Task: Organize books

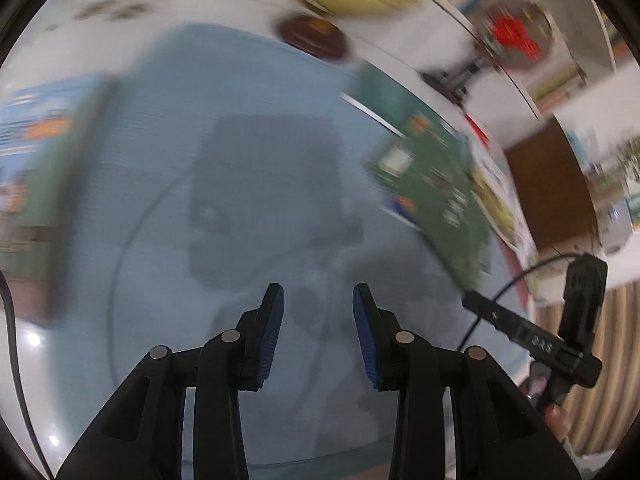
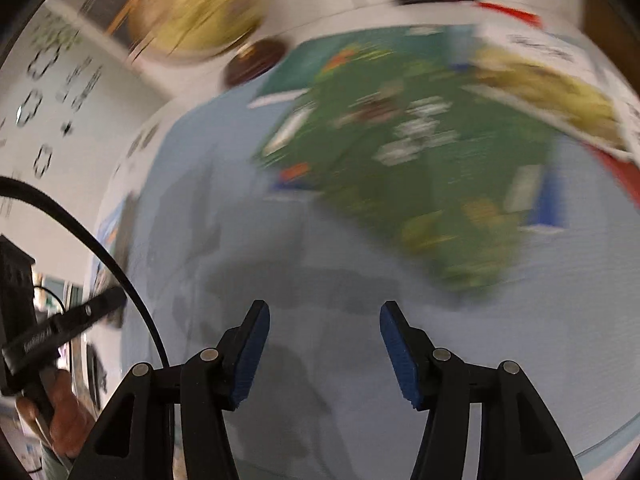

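- The blue mat (image 2: 360,360) covers most of the table in both views, and the books lie on it.
- The green book (image 2: 404,168) lies flat on the mat, ahead of the right gripper (image 2: 325,354) and off to its right, overlapping other books at the far edge; its long axis runs diagonally, far-left to near-right.
- In the left wrist view the same green book (image 1: 432,184) sits far to the right of the left gripper (image 1: 318,334), so the right hand looks nearer.
- 1 more book (image 1: 36,184) lies at the mat's left edge, cut off by the frame.
- Both grippers stand apart with nothing between the blue pads (image 2: 250,356).
- Heavy motion blur hides titles and how many books are stacked.
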